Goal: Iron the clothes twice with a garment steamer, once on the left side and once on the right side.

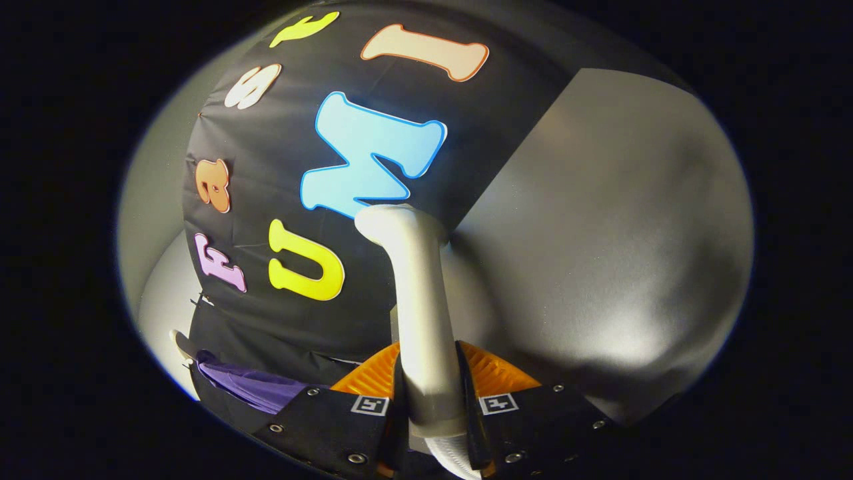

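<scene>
- Booth wall (280, 313): black cloth fills the space beyond the fingers to the left; a plain grey panel (620, 220) adjoins it on the right.
- Garment steamer (420, 313): a pale, elongated body rises from between the fingers and extends ahead of them, ending in a rounded, bent head (seen against the black cloth). Its lower end, which has a white ribbed part, sits at the base of the fingers.
- Gripper (433, 390): both fingers (366, 383) press on the sides of the steamer's body, one on each side, so the tool is clamped on the steamer. Each finger carries a small square marker.
- Purple garment (250, 387): a fold of purple fabric lies low, left of the fingers, against the black cloth and well apart from the steamer's head.
</scene>
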